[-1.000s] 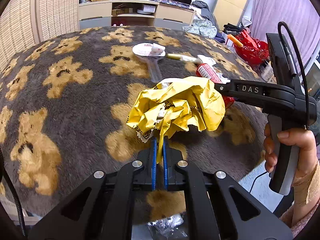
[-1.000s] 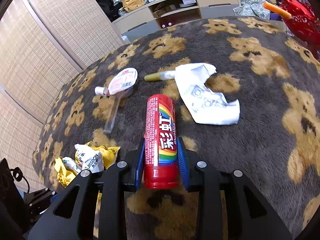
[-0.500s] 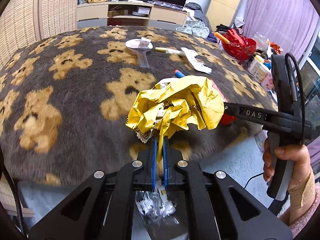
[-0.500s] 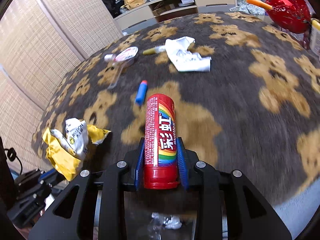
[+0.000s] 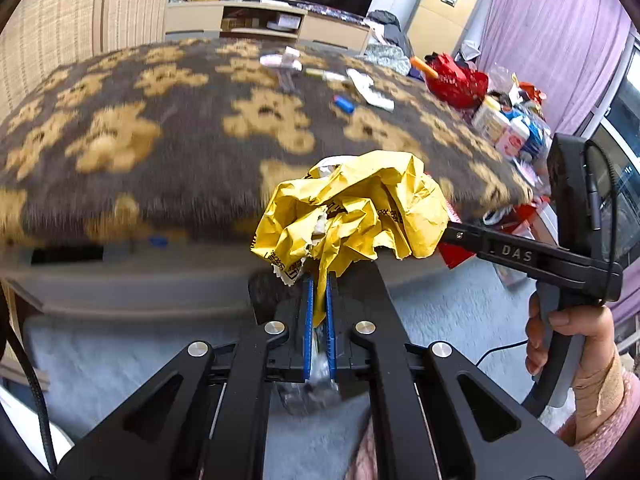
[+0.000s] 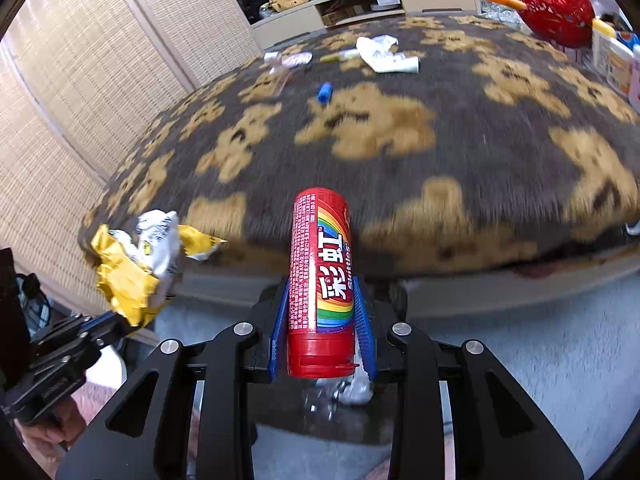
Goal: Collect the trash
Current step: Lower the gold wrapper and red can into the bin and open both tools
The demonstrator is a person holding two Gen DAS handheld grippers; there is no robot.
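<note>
My left gripper (image 5: 318,284) is shut on a crumpled yellow wrapper (image 5: 356,208), held in the air just off the near edge of the bed. My right gripper (image 6: 322,280) is shut on a red candy tube (image 6: 322,268) with a rainbow label, also past the bed's edge. The right gripper's black body (image 5: 520,254) reaches in from the right in the left wrist view, a hand on its handle. The yellow wrapper (image 6: 132,264) shows at the left in the right wrist view. Below both grippers lies crinkled clear plastic (image 6: 340,392) with trash in it.
On the bear-print blanket (image 6: 440,80) remain a blue cap (image 6: 325,92), a white crumpled paper (image 6: 384,56), a small tube (image 6: 340,56) and a foil-lidded cup (image 6: 296,59). A red basket (image 5: 456,80) and bottles (image 5: 508,132) stand at the right. Grey carpet (image 5: 460,300) lies below.
Both grippers have drawn back from over the bed to beyond its near edge, each still holding its item. The blanket has receded and the floor and clear plastic have come into view.
</note>
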